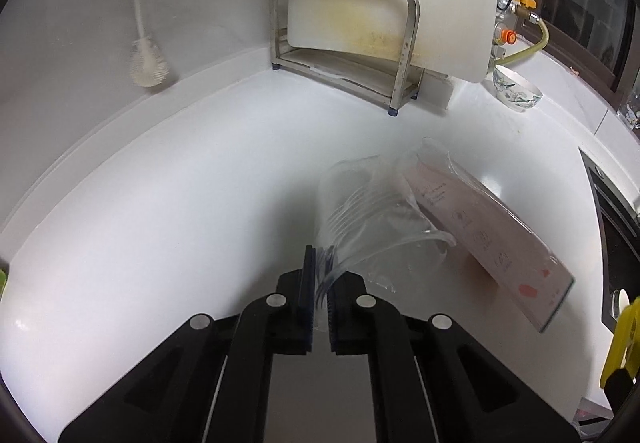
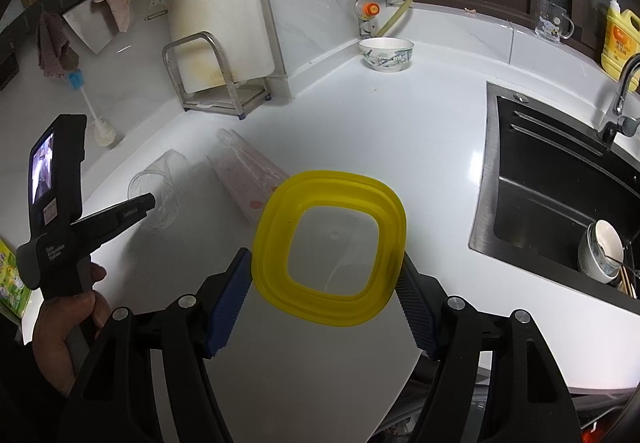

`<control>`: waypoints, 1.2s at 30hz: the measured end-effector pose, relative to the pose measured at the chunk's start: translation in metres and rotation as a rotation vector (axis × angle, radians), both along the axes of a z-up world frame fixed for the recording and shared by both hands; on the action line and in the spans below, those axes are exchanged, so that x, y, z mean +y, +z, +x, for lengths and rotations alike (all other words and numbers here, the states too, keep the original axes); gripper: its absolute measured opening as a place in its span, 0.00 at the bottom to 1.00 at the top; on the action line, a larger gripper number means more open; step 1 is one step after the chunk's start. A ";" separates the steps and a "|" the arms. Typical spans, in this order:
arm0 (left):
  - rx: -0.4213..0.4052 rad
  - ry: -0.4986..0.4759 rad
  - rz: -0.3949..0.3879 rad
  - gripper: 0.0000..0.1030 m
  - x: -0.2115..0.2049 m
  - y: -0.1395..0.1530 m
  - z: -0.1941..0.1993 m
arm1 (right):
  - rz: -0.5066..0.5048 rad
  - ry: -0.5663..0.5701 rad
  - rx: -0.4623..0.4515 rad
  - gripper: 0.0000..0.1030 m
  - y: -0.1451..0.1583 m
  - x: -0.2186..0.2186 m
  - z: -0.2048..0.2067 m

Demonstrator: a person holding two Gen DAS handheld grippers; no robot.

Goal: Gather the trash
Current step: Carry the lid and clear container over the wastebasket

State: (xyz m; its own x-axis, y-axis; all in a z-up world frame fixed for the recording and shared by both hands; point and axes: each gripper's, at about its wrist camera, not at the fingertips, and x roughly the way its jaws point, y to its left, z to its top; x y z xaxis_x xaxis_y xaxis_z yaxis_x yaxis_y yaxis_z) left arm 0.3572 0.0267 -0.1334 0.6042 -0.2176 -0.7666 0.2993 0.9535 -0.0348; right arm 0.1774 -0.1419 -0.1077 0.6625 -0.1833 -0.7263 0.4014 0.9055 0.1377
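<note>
A crumpled clear plastic cup (image 1: 368, 203) lies on its side on the white counter (image 1: 160, 223). My left gripper (image 1: 320, 271) is shut on its thin rim, the pads pinching the plastic. A pink packet in clear wrap (image 1: 480, 231) leans right beside the cup. In the right wrist view the left gripper (image 2: 146, 201) reaches the cup (image 2: 160, 179) from the left, with the pink packet (image 2: 248, 175) behind. My right gripper (image 2: 326, 263) is held wide, both pads against the sides of a yellow-rimmed clear container (image 2: 280, 203), its mouth facing the camera.
A steel rack with a white cutting board (image 1: 344, 43) stands at the back wall, a bottle brush (image 1: 146, 63) to its left. A patterned bowl (image 2: 386, 53) sits in the corner. The dark sink (image 2: 560, 195) holding dishes (image 2: 604, 251) lies to the right. A hand (image 2: 68, 323) grips the left tool.
</note>
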 end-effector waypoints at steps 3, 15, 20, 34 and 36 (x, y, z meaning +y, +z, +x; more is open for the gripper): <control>-0.007 0.006 -0.010 0.06 0.007 0.009 -0.010 | -0.003 0.014 -0.006 0.66 0.006 0.002 -0.002; -0.032 0.024 -0.023 0.06 0.030 0.036 -0.049 | -0.011 0.070 -0.023 0.66 0.022 0.011 -0.016; -0.034 0.033 -0.029 0.06 0.036 0.042 -0.062 | -0.013 0.086 -0.027 0.66 0.026 0.013 -0.023; -0.059 0.093 -0.013 0.06 0.045 0.059 -0.133 | 0.017 0.182 -0.037 0.66 0.026 0.008 -0.065; -0.064 0.109 -0.006 0.06 0.043 0.062 -0.151 | 0.020 0.206 -0.043 0.66 0.028 0.006 -0.078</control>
